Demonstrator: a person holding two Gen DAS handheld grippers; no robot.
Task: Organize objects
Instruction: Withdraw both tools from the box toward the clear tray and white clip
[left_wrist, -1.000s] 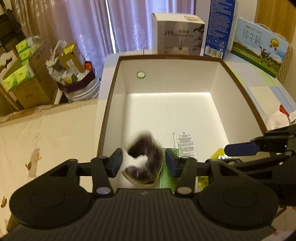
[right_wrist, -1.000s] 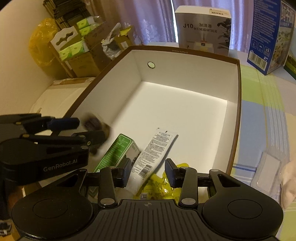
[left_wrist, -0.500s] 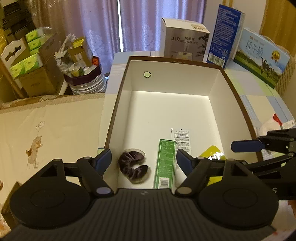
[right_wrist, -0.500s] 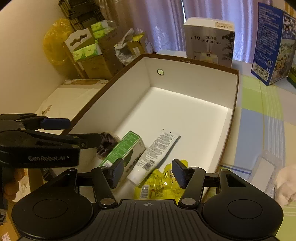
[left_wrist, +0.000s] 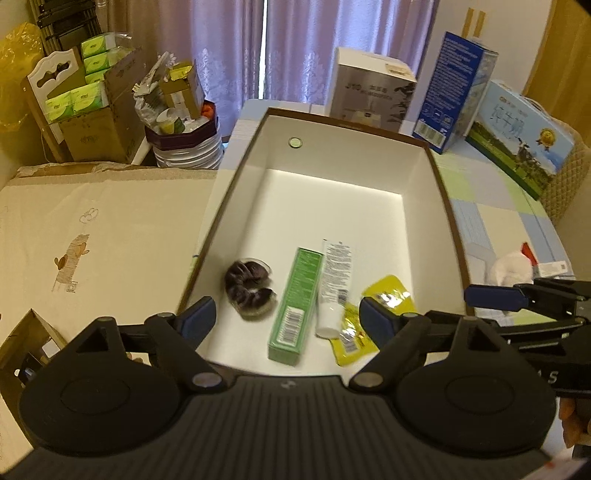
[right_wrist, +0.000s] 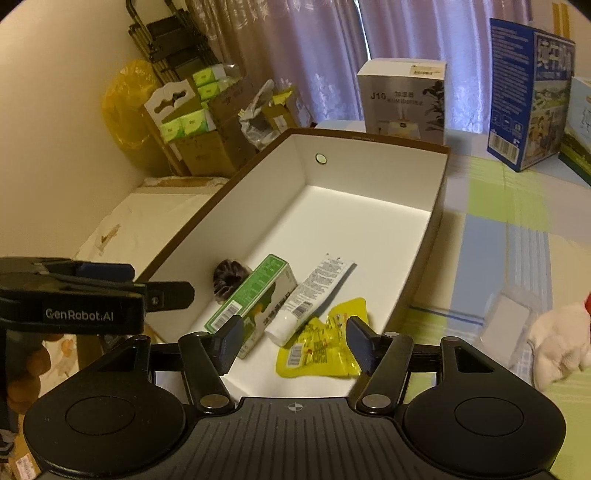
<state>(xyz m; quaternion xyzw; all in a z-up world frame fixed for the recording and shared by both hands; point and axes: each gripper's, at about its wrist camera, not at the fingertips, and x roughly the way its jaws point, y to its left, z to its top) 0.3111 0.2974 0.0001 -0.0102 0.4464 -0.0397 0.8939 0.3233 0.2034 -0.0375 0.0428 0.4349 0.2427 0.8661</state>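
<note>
Four small items lie together at the near end of an open white box (left_wrist: 255, 173): a dark hair scrunchie (left_wrist: 250, 293) nearest the box's left wall, a green carton (left_wrist: 295, 306) beside it, a white tube (left_wrist: 332, 284) touching the carton's right side, and a yellow packet (left_wrist: 369, 317) closest to the box's right wall, partly under the tube's cap. The far half of the box is bare.

The left gripper (left_wrist: 284, 319) hovers over the box's near edge, its jaws spreading and nothing between them; the scrunchie sits loose on the box floor. The right gripper (right_wrist: 295, 345) hangs above the yellow packet and the tube, jaws likewise widening and empty.

The step in hand appears to be the release: items dropped in, both tools clear of them. Outside the box, off its right wall, a white cloth (right_wrist: 557, 336) and a clear plastic pack (right_wrist: 506, 325) lie on the checked tablecloth (right_wrist: 491, 206). The next move would likely call for the right gripper to swing to one of these, jaws wide, and close on it.
</note>
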